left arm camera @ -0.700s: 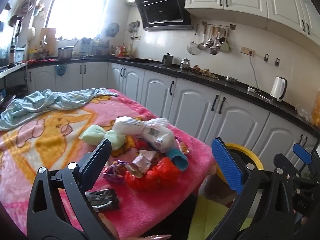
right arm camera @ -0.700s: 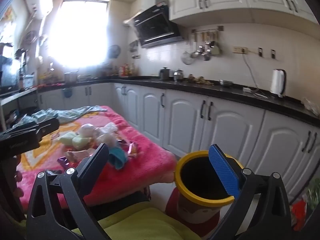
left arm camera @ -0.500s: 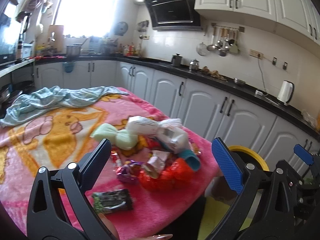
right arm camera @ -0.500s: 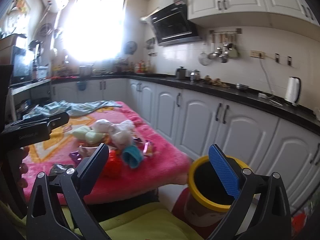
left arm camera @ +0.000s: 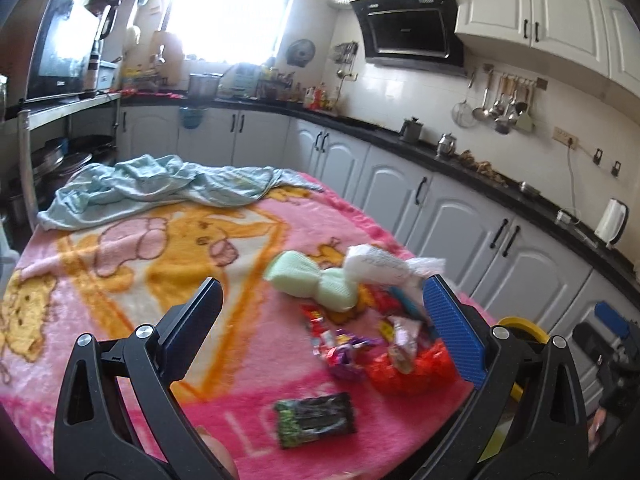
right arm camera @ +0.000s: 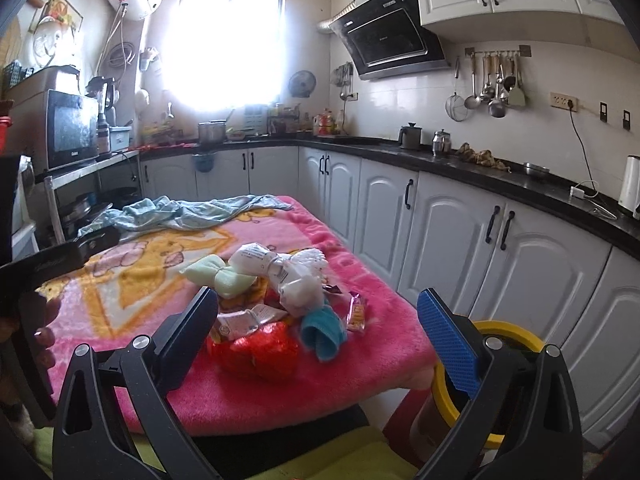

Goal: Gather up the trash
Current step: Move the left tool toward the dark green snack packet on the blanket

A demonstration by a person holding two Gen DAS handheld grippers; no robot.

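Observation:
A heap of trash lies on the pink blanket point(left arm camera: 120, 280) near the table's right corner: a red crumpled wrapper point(left arm camera: 404, 372), a dark green packet point(left arm camera: 316, 418), a pale green sponge bow point(left arm camera: 312, 284), a white plastic bag point(left arm camera: 380, 268) and small sweet wrappers point(left arm camera: 344, 356). In the right wrist view the red wrapper point(right arm camera: 256, 348), a teal piece point(right arm camera: 322, 330) and the white bag point(right arm camera: 276, 268) show. A yellow-rimmed bin point(right arm camera: 508, 336) stands on the floor beside the table. My left gripper point(left arm camera: 320, 328) is open above the heap. My right gripper point(right arm camera: 316, 336) is open, short of the table edge.
A light blue cloth point(left arm camera: 160, 188) lies at the table's far end. White cabinets point(right arm camera: 460, 240) with a black counter run along the right and back. A yellow-green seat point(right arm camera: 320, 464) sits below the right gripper. The left gripper's body point(right arm camera: 48, 264) shows at the left.
Both grippers have swung left and forward toward the table. The trash heap now sits between the left gripper's fingers, and the bin has slid to the right edge of both views.

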